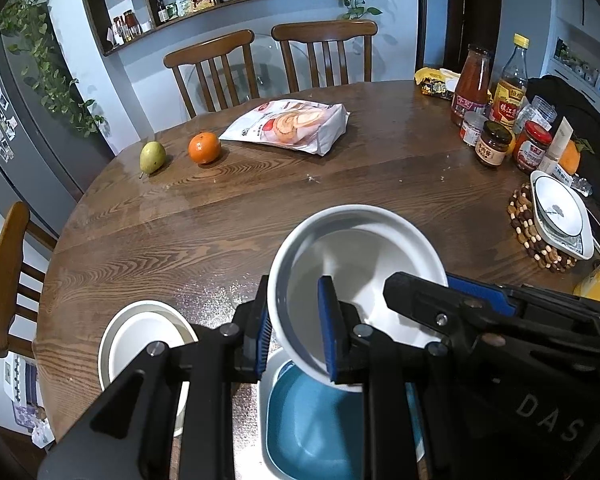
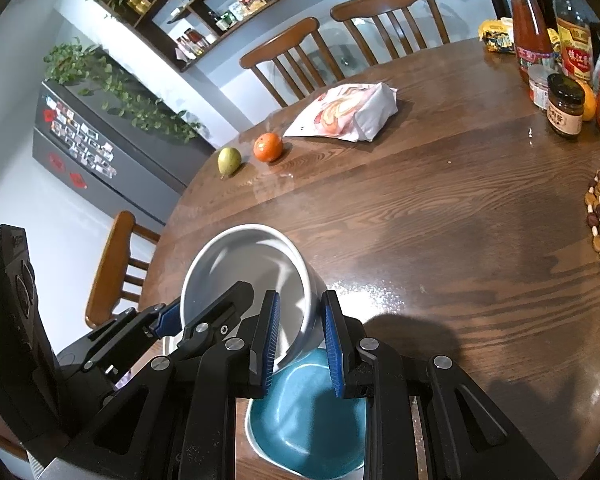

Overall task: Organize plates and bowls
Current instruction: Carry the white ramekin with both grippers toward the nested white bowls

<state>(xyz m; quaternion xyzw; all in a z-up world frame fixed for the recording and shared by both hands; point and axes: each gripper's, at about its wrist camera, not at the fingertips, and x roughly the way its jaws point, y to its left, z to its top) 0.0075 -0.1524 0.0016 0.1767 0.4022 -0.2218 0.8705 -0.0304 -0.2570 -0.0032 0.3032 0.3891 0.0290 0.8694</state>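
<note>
You are angling both grippers downward, left gripper [image 1: 298, 328] and right gripper [image 2: 300, 344] clamping opposite rims of the tilted white bowl [image 1: 360, 264] above the blue bowl [image 1: 316, 420].

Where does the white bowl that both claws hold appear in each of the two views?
Left wrist view: the white bowl sits low, right of centre, tilted above the blue bowl.
Right wrist view: the white bowl sits low, left of centre, above the blue bowl.
Shared landmark: the orange beside the pear.
</note>
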